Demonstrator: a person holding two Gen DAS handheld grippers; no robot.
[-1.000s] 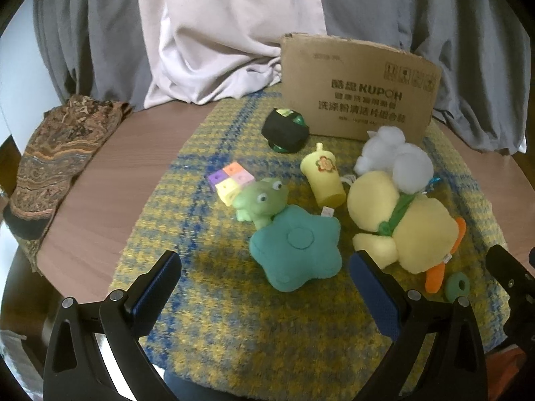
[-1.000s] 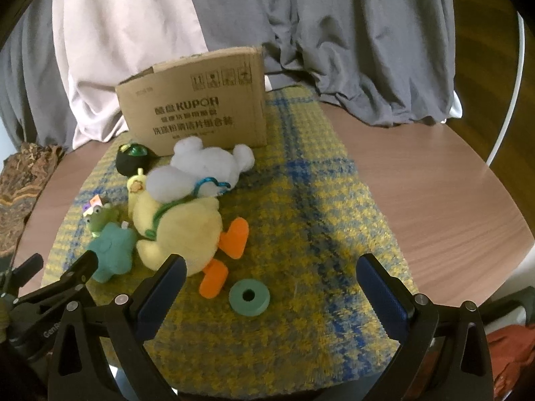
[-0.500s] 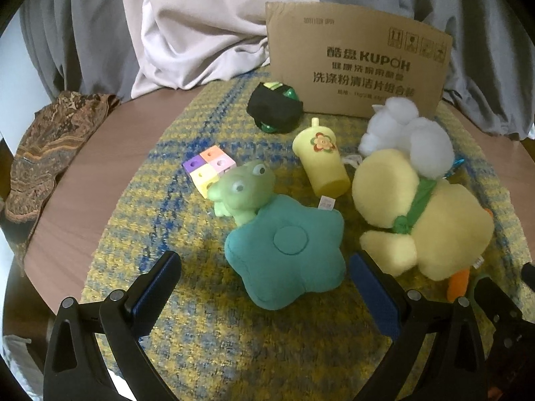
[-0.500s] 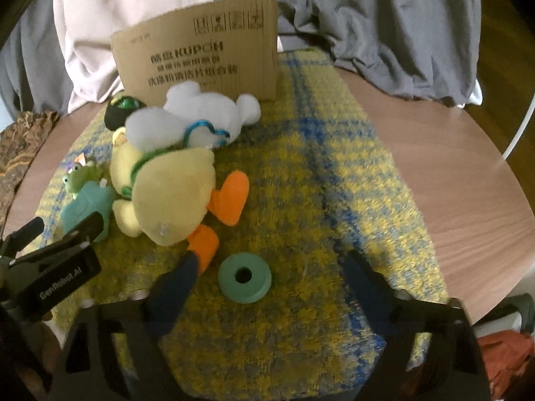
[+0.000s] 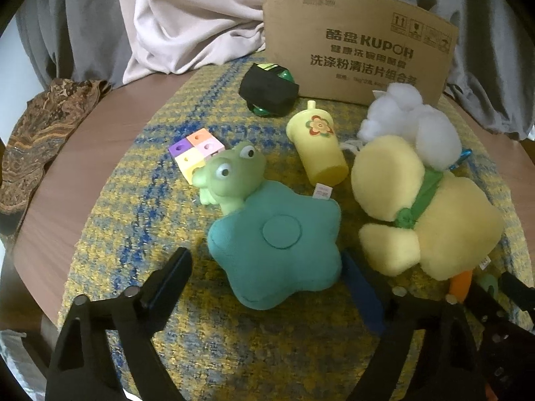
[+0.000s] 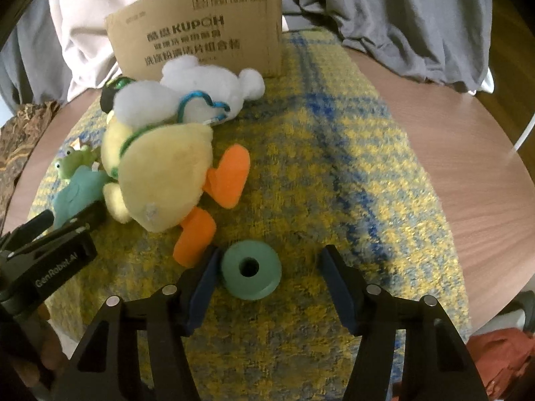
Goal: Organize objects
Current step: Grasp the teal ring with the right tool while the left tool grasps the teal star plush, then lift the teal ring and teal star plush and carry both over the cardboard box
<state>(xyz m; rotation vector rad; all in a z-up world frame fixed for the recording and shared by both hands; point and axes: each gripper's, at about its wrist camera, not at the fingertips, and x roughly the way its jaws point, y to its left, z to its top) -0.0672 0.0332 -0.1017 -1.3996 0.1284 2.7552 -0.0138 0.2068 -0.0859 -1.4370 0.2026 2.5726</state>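
Toys lie on a yellow-and-blue woven mat (image 5: 140, 227). A teal star cushion (image 5: 277, 240) lies between the open fingers of my left gripper (image 5: 267, 277), its near edge level with the tips. Behind it are a green frog (image 5: 230, 173), pastel cubes (image 5: 195, 147), a yellow cup (image 5: 321, 147), a black-and-green toy (image 5: 269, 88), a yellow duck plush (image 5: 428, 214) and a white plush (image 5: 411, 120). My right gripper (image 6: 269, 269) is open around a green ring (image 6: 250, 274), with the left fingertip close to it. The duck (image 6: 160, 170) lies just beyond it.
A cardboard box (image 5: 357, 46) stands at the back of the mat, also in the right wrist view (image 6: 200, 36). Grey and white cloth hangs behind. A patterned cloth (image 5: 40, 140) lies at the table's left edge. Bare wooden table (image 6: 468, 153) lies right of the mat.
Both grippers have moved forward and lower. The star cushion now lies between the left fingers. The right fingers have narrowed around the green ring.
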